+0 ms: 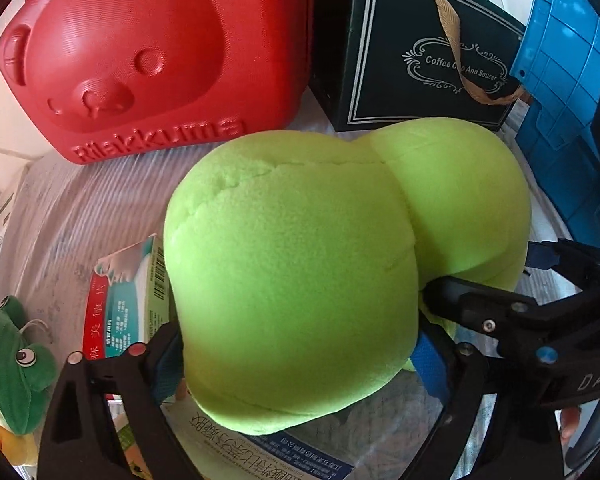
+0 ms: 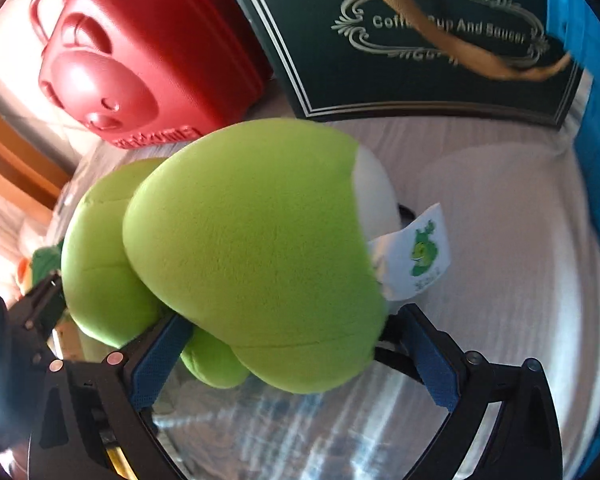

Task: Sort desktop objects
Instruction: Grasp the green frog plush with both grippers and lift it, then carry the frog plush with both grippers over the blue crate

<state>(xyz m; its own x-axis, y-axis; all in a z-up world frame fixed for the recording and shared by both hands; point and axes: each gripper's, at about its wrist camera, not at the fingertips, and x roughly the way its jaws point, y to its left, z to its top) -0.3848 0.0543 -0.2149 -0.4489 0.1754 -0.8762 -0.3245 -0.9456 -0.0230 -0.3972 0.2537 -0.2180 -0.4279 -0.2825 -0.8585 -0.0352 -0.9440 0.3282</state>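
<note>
A large lime-green plush toy [image 1: 300, 280] fills the middle of both views [image 2: 244, 248]; it has a white patch and a white tag with a green logo [image 2: 420, 252]. My left gripper [image 1: 300, 364] is shut on one rounded end of it, blue pads [image 1: 432, 368] pressed into the fabric. My right gripper [image 2: 296, 352] is shut on the other end, its blue pads [image 2: 156, 364] against the plush. In the left wrist view the right gripper's black frame [image 1: 540, 320] reaches in from the right under the plush.
A red bear-face case [image 1: 140, 60] stands at the back left, a dark "Coffee Cup And Saucer" box [image 1: 428, 52] beside it, a blue crate [image 1: 568, 92] at right. A small green frog plush [image 1: 16, 364] and a medicine box [image 1: 128, 308] lie on the grey cloth at left.
</note>
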